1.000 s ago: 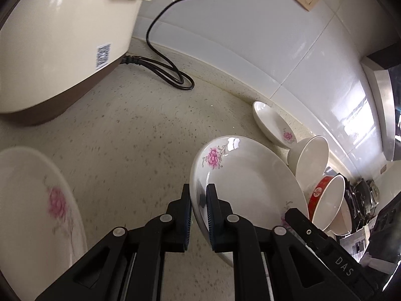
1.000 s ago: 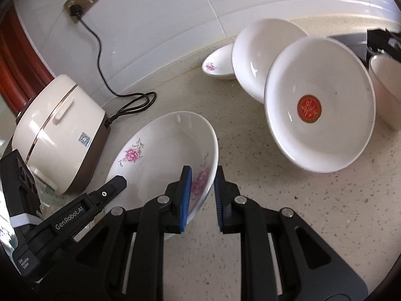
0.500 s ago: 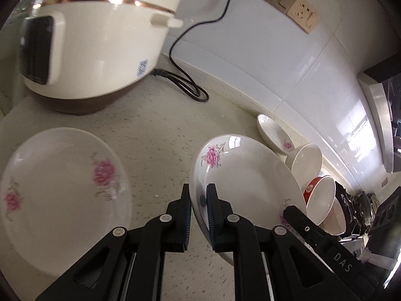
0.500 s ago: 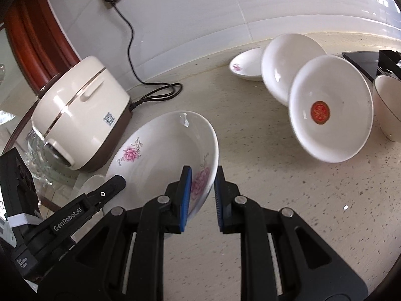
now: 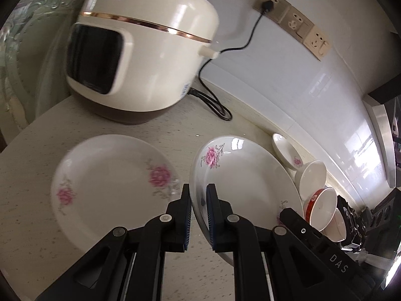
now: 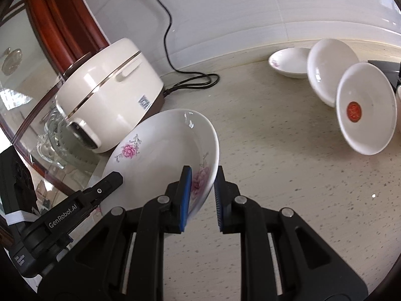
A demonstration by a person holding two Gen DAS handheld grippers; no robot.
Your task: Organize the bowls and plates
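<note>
Holding one white plate [image 5: 250, 183] between both grippers, I see it tilted above a pale speckled counter [image 6: 288, 175]. The plate is glossy, deep-rimmed, with a pink flower and grey stem near its far edge and another pink flower near its near edge.

My left gripper [image 5: 198, 215] pinches the plate's left rim, one pad on each face, jaws nearly together. My right gripper [image 6: 202, 195] pinches the opposite rim over the near flower, blue pads pressed on either side. Both point forward and downward at the counter; each gripper shows at the edge of the other's view, across the plate.

Just left of the held plate, in the left view, a second plate [image 5: 112, 188] with matching pink flowers lies flat on the counter. Behind it stands a cream rice cooker [image 5: 140, 57], its black cord [image 5: 215, 102] coiled on the counter and running up to a wall socket.

To the right, along the white tiled wall, lie a small flowered dish [image 6: 288, 61], a plain white bowl [image 6: 330, 70] on its side, and a bowl with a red mark inside [image 6: 366, 107], leaning in a row.
</note>
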